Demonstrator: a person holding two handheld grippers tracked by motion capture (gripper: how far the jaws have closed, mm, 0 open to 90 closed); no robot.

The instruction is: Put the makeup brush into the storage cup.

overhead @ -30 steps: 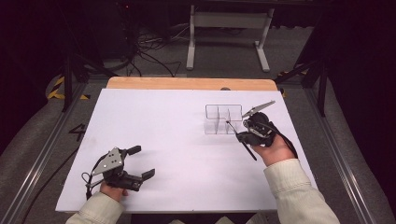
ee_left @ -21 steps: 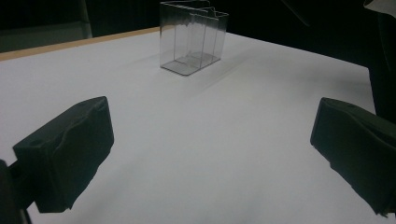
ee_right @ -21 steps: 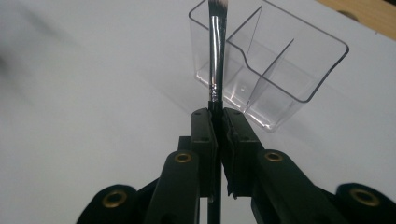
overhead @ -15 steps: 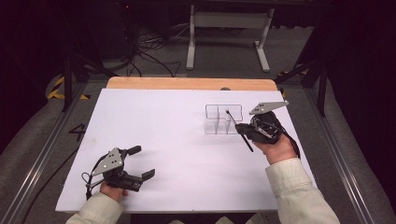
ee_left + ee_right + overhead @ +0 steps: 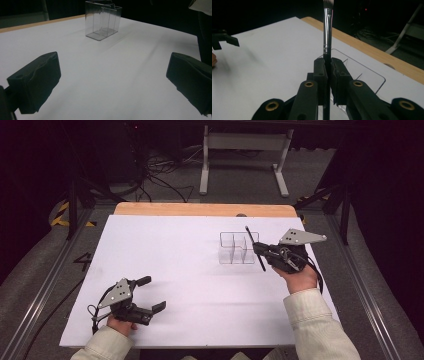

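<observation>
A thin black brush (image 5: 254, 247) with a silver ferrule (image 5: 327, 30) is clamped upright between the jaws of my right gripper (image 5: 260, 251), which is shut on its handle. The brush hangs just right of and above a clear plastic organizer (image 5: 237, 248) with several compartments, seen from the side in the left gripper view (image 5: 102, 19) and beneath the jaws in the right gripper view (image 5: 364, 75). My left gripper (image 5: 152, 294) rests low at the front left of the white table (image 5: 165, 255), open, its jaws wide apart with nothing between them.
The white table top ends in a wooden strip (image 5: 205, 209) along the far edge. Beyond it stand a metal frame (image 5: 245, 150) and tangled cables (image 5: 155, 175) on the dark floor. A metal rail (image 5: 45, 285) runs along the table's left side.
My right gripper has risen and turned, tipping the brush from a slant to nearly upright and shifting it a little right of the organizer. The left gripper has not moved.
</observation>
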